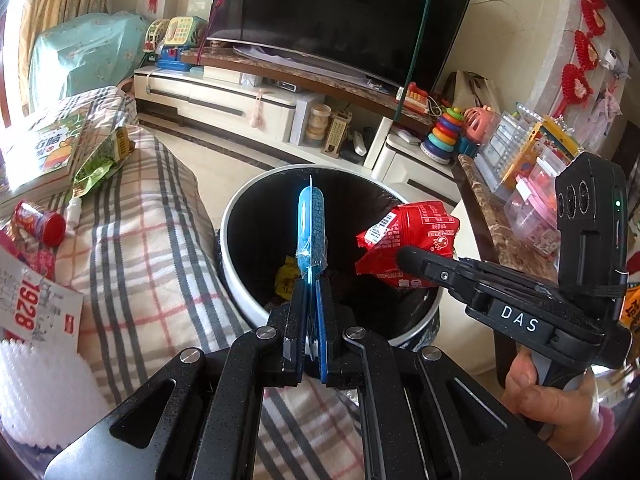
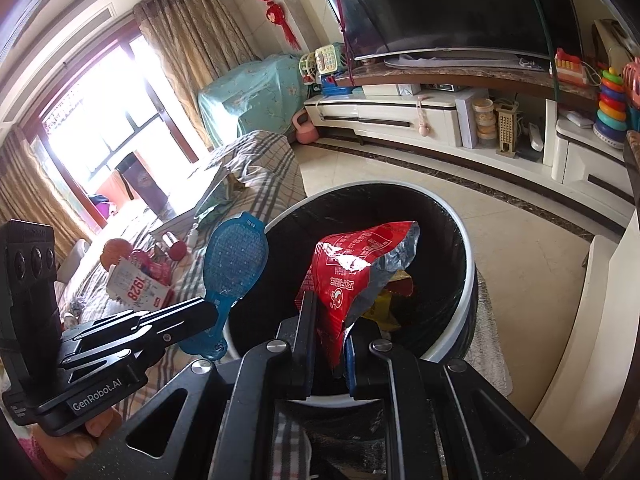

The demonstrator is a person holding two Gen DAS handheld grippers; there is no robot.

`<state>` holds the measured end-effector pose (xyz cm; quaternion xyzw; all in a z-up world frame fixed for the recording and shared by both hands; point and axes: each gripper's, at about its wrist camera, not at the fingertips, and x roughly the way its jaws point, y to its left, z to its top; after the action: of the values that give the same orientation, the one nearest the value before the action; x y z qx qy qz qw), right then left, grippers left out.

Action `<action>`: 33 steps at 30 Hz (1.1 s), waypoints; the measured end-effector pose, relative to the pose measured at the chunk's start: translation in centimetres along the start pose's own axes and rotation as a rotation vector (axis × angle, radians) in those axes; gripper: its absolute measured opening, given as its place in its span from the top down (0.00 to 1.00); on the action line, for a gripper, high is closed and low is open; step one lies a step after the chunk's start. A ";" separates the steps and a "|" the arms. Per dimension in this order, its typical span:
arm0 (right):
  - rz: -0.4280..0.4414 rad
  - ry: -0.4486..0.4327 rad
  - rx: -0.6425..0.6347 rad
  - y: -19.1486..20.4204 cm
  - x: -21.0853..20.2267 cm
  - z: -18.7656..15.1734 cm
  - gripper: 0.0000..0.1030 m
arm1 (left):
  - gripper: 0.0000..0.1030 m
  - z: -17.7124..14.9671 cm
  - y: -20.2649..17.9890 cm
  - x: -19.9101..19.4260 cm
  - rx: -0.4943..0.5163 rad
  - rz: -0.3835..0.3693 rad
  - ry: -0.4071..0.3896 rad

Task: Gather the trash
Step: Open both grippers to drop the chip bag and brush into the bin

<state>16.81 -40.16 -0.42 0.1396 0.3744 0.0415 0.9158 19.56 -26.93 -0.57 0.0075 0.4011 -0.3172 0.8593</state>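
My left gripper (image 1: 311,280) is shut on a flat blue plastic blister pack (image 1: 312,224) and holds it edge-on over the round white trash bin (image 1: 240,280) with a black liner. My right gripper (image 2: 327,312) is shut on a crumpled red snack bag (image 2: 352,272), also above the bin (image 2: 460,344). In the left wrist view the red bag (image 1: 408,236) hangs right of the blue pack. In the right wrist view the blue pack (image 2: 236,256) shows at the bin's left rim. Yellow and red wrappers (image 1: 286,276) lie inside the bin.
A plaid-covered sofa (image 1: 152,240) left of the bin carries a red can (image 1: 40,224), a green bag (image 1: 96,164), a book (image 1: 40,148) and a "1928" paper (image 1: 32,308). A TV cabinet (image 1: 224,100) and a side table with toys (image 1: 520,168) stand beyond.
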 end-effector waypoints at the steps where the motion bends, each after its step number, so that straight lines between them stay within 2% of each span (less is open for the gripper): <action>1: -0.003 0.003 -0.001 -0.1 0.2 0.1 0.89 | 0.96 0.1 0.0 0.2 0.000 0.000 0.002; 6: -0.012 0.016 -0.007 -0.5 0.8 0.5 0.89 | 0.96 0.5 0.3 0.9 -0.009 -0.007 0.014; 10: -0.018 0.026 -0.003 -0.9 1.2 0.6 0.85 | 0.96 1.0 0.6 1.3 -0.024 -0.014 0.026; 12: -0.013 0.031 0.013 -1.1 1.3 0.6 0.83 | 0.92 1.1 0.6 1.4 -0.033 -0.016 0.028; 13: -0.011 0.036 0.020 -1.3 1.3 0.6 0.79 | 0.85 1.1 0.6 1.4 -0.034 -0.019 0.031; 14: -0.012 0.036 0.024 -1.4 1.3 0.6 0.74 | 0.72 1.1 0.6 1.3 -0.035 -0.014 0.031; 15: -0.014 0.036 0.026 -1.5 1.3 0.6 0.72 | 0.67 0.9 0.6 1.1 -0.036 -0.005 0.023; 16: -0.015 0.035 0.028 -1.5 1.2 0.6 0.71 | 0.63 0.9 0.6 0.9 -0.036 -0.004 0.016; 20: -0.024 0.026 0.034 -1.5 0.7 0.4 0.66 | 0.62 0.2 1.2 0.6 -0.055 0.004 0.025; 22: -0.025 0.019 0.038 -1.4 0.3 0.3 0.64 | 0.57 -0.3 1.4 0.3 -0.066 0.011 0.027; 27: -0.019 0.005 0.035 -0.6 -0.4 0.0 0.51 | 0.49 -1.8 2.0 -1.3 -0.084 0.021 0.014; 31: 0.000 -0.003 0.035 0.5 -0.8 -0.8 0.30 | 0.45 -3.2 2.5 -2.8 -0.101 0.029 0.003; 33: 0.008 -0.005 0.037 0.9 -1.0 -1.3 0.27 | 0.45 -3.8 2.8 -3.5 -0.110 0.033 -0.001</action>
<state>15.22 -39.13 -0.40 0.1582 0.3722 0.0378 0.9138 16.81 -21.75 -1.37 -0.0332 0.4174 -0.2803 0.8638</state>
